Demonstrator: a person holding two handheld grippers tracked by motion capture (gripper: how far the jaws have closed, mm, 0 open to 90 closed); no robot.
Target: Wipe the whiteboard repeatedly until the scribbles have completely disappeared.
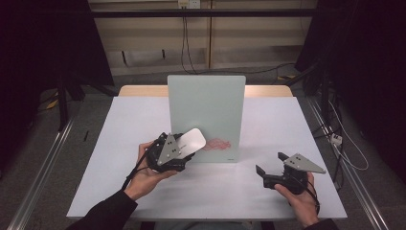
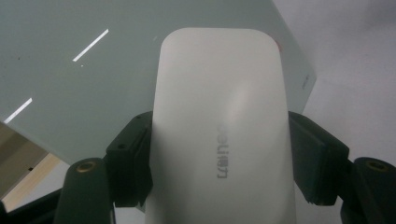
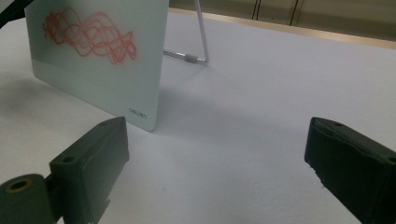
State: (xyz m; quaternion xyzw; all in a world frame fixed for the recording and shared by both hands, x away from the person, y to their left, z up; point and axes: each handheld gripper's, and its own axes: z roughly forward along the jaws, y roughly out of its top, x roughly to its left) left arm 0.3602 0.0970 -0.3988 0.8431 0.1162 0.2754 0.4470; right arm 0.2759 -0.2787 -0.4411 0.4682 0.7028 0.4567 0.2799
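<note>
- High view: left tool (image 1: 184, 146) clamps a white eraser (image 1: 192, 140) against the upright board (image 1: 207, 103), just left of the red scribble (image 1: 218, 143).
- Right tool (image 1: 272, 167) gapes empty, near right on the bench (image 1: 119, 143).
- Sweep the eraser flat rightward over the scribble.
- Both eraser and board read "deli".

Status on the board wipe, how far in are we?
Done: the left tongs are shut on the white eraser and hold it up at the standing glass board. In hand: the eraser sits just left of the red scribble; I cannot tell whether it touches the board. Left: the whole scribble is there to see in the right gripper view. The right tongs are open, off to the side.
</note>
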